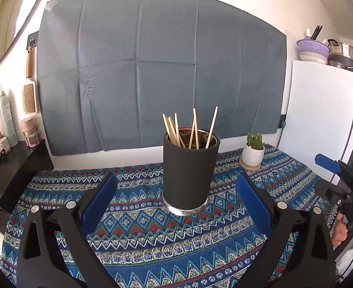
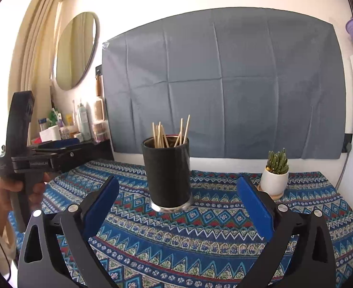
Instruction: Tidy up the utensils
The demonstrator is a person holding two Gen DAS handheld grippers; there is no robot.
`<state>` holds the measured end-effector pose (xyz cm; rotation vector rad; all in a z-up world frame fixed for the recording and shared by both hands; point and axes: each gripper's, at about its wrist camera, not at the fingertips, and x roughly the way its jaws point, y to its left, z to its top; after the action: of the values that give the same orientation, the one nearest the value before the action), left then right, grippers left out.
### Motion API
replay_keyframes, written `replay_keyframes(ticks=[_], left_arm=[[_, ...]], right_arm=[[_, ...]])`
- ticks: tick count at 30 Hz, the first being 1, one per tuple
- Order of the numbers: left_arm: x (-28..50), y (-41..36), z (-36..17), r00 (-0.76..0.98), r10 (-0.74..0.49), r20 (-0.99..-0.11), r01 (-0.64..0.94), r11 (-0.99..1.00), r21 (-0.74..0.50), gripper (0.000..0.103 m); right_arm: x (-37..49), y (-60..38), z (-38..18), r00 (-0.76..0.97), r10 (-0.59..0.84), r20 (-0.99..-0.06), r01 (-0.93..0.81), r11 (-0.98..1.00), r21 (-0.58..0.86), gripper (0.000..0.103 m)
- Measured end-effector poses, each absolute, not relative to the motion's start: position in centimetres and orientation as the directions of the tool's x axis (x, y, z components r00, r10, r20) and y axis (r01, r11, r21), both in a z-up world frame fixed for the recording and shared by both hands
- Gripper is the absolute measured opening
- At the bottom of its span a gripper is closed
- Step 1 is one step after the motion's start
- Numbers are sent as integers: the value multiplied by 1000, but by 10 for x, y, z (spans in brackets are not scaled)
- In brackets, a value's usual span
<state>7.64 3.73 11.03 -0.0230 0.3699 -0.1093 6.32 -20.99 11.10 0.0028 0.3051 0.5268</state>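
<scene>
A black cylindrical holder (image 1: pixel 189 171) with a metal rim stands upright on the patterned tablecloth (image 1: pixel 152 240). Several wooden chopsticks (image 1: pixel 190 129) stand in it. My left gripper (image 1: pixel 176 187) is open and empty, just in front of the holder. In the right wrist view the holder (image 2: pixel 168 172) with the chopsticks (image 2: pixel 169 132) stands a little left of centre. My right gripper (image 2: pixel 177 189) is open and empty, in front of the holder. Each gripper shows at the edge of the other's view: the right one (image 1: pixel 339 165) and the left one (image 2: pixel 54 147).
A small cactus in a white pot (image 1: pixel 253 152) stands on a coaster at the back right; it also shows in the right wrist view (image 2: pixel 274 177). A dark shelf with toiletries (image 1: pixel 6 144) is at the left. A white fridge (image 1: pixel 320 120) is at the right.
</scene>
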Motion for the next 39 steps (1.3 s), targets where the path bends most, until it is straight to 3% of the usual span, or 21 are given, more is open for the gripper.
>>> replay_keyframes(ticks=[7, 15, 20, 30, 39], left_arm=[[46, 26, 86, 891, -125, -437, 107, 992, -66, 97], [-8, 4, 47, 895, -128, -428, 128, 991, -29, 97], [-34, -3, 25, 902, -63, -426, 63, 998, -14, 97], [-49, -8, -6, 886, -5, -463, 4, 1000, -2, 97], [-48, 3, -17, 874, -31, -485, -10, 997, -81, 97]], right_arm=[[31, -210, 102, 816, 482, -319, -492, 869, 54, 95], [5, -222, 71, 797, 450, -403, -450, 887, 101, 95], [-2, -231, 46, 764, 451, -461, -427, 889, 163, 95], [-25, -230, 21, 808, 439, -392, -436, 894, 104, 95], [-20, -229, 13, 787, 441, -431, -423, 895, 143, 95]])
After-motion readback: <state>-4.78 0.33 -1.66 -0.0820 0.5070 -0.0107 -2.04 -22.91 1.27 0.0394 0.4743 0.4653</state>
